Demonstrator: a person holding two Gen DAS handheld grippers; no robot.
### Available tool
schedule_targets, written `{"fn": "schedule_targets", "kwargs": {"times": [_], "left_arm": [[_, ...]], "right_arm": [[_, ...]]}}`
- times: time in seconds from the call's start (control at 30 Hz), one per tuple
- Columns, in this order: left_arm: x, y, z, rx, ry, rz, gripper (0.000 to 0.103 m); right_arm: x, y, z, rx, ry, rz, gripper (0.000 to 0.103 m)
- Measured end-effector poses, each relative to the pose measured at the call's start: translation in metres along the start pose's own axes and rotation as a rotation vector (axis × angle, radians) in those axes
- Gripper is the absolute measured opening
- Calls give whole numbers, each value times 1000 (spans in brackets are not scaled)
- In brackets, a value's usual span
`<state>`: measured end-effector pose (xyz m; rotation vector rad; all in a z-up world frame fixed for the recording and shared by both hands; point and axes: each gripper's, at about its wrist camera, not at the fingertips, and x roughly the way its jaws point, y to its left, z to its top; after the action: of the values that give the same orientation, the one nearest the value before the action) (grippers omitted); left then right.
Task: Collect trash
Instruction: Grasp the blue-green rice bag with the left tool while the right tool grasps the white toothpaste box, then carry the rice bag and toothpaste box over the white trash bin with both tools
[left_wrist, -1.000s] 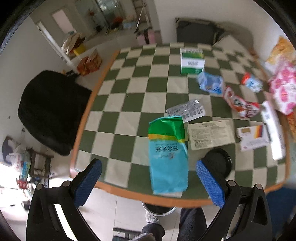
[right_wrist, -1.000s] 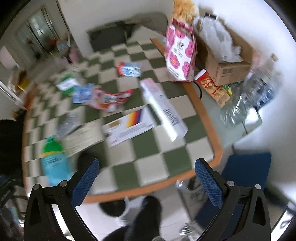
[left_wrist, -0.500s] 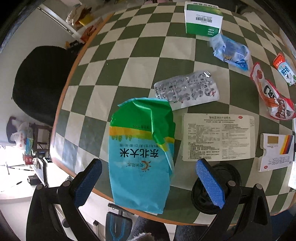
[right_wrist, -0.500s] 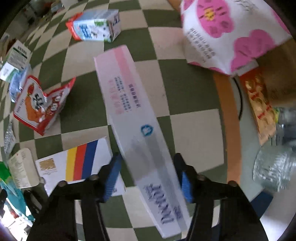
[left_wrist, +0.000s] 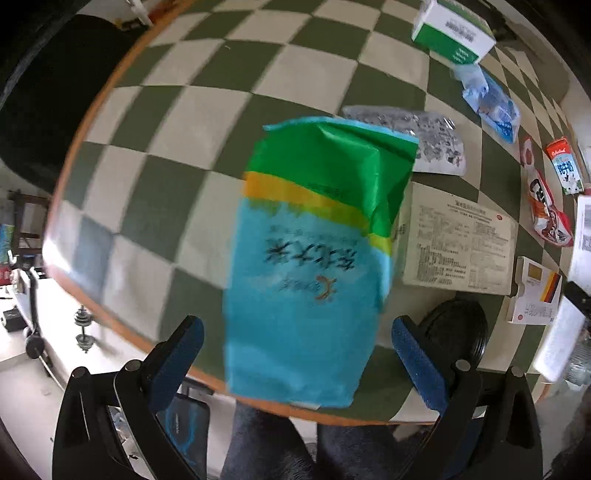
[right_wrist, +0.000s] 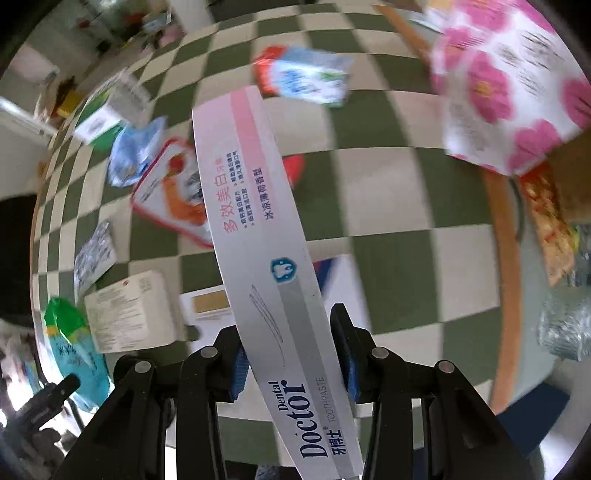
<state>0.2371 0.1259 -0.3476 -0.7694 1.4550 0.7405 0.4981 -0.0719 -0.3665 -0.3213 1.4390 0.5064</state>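
A blue, green and yellow plastic bag (left_wrist: 306, 266) lies flat at the near edge of the checkered table (left_wrist: 207, 110). My left gripper (left_wrist: 295, 350) hovers just over it, open, one blue pad on each side of the bag's lower end without touching. My right gripper (right_wrist: 291, 365) has a long white and pink toothpaste box (right_wrist: 258, 206) between its jaws. They are closing, with both pads against the box's sides. The bag (right_wrist: 74, 350) also shows at the far left of the right wrist view.
Around the bag lie a printed leaflet (left_wrist: 458, 251), a foil blister pack (left_wrist: 417, 140), a black lid (left_wrist: 458, 332), a striped card box (left_wrist: 535, 295), wrappers and a green-white box (left_wrist: 452, 31). A pink-flowered bag (right_wrist: 509, 92) stands at the table's right. A black chair (left_wrist: 37, 92) is left.
Both grippers came down toward the table. The right jaws went from wide open to closed around the toothpaste box. The left gripper stayed open and drew near the bag.
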Motion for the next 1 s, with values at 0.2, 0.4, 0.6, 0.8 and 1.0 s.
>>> {"fn": "schedule_targets", "kwargs": {"times": [0.2, 0.4, 0.6, 0.8, 1.0], "left_arm": [[36, -15, 22, 34, 36, 0, 103], [36, -11, 21, 10, -12, -4, 89], [7, -30, 4, 23, -74, 18, 88], [-24, -41, -13, 41, -149, 45, 88], [-66, -40, -30, 54, -227, 34, 88]], "right_arm": [[16, 49, 2, -91, 17, -19, 37], [22, 67, 3, -121, 23, -20, 37], [16, 67, 1, -137, 12, 0, 37], [3, 63, -5, -136, 2, 30, 36], [-20, 51, -21, -131, -15, 71, 36]]}}
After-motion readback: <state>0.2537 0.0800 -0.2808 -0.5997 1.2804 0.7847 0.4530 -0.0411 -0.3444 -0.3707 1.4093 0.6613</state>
